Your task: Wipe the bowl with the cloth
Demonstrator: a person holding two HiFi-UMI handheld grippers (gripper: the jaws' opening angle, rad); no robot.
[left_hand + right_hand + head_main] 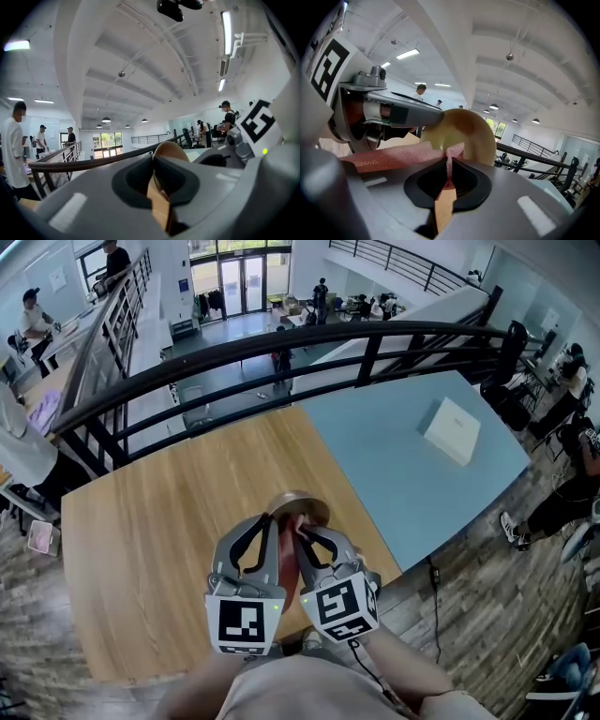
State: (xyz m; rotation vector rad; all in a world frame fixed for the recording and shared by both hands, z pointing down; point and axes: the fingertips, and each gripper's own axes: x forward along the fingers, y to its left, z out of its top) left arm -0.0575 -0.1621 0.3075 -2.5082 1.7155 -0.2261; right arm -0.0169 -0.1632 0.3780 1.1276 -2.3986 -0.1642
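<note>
The left gripper (153, 161) was clamped on the rim of the wooden bowl (465, 131), holding it on edge over the table (141, 540), likely to steady it. The right gripper (449, 164) had pinched the red cloth (393, 157), which lay against the bowl for wiping

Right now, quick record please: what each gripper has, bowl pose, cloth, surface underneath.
left gripper: jaws shut on the rim of the bowl
right gripper: jaws shut on the cloth
bowl: tan, tipped on edge, held up between the two grippers
cloth: red mesh, spread from the jaws toward the bowl's face; looks to be against it
surface: wooden table below both grippers
</note>
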